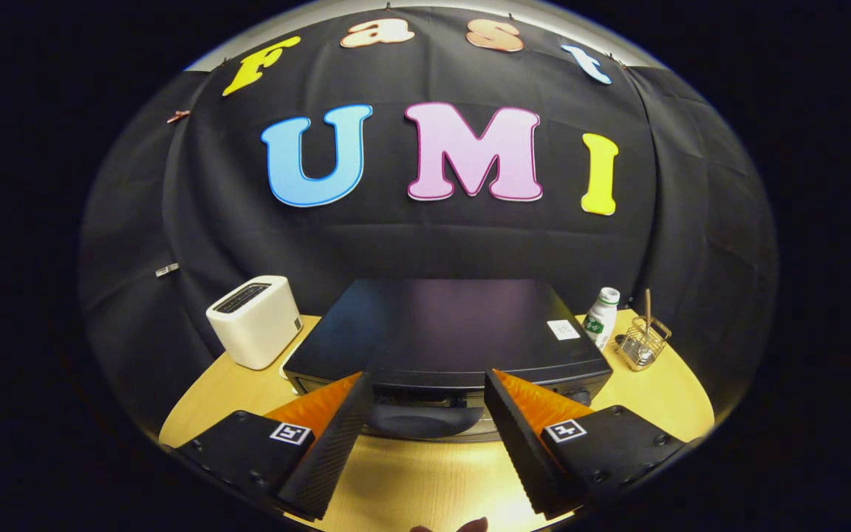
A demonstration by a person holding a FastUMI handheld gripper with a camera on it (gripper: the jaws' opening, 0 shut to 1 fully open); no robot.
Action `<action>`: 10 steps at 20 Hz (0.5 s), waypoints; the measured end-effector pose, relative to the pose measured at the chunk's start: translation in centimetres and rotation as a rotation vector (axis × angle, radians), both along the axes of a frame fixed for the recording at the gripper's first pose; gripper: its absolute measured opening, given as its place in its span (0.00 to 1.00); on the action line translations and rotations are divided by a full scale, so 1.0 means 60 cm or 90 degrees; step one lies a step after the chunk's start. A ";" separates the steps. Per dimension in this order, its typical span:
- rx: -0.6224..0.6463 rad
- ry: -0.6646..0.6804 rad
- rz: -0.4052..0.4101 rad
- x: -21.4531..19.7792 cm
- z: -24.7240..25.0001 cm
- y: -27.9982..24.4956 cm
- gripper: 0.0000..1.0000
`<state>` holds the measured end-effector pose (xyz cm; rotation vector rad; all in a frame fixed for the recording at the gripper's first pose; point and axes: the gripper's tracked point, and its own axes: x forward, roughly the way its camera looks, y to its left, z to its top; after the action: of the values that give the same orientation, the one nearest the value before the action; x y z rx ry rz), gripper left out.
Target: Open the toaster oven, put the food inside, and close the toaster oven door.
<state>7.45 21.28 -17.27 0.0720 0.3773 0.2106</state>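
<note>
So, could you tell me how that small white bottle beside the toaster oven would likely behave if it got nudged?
The white bottle stands tall and narrow, so it would probably tip easily. Its round body suggests it might then roll across the wooden table. It looks like light plastic, likely sliding toward the wire basket at a slight push. The gripper has its jaws open at the toaster oven door.

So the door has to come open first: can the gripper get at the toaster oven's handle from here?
Probably yes. The gripper is open, and the dark door handle lies between its fingers just ahead, with nothing in front of it. The toaster oven door looks shut.
</note>
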 end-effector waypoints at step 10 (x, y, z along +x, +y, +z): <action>-0.031 0.035 -0.042 0.018 -0.046 0.008 0.99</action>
<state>8.55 21.74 -20.00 0.0418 0.4342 0.1341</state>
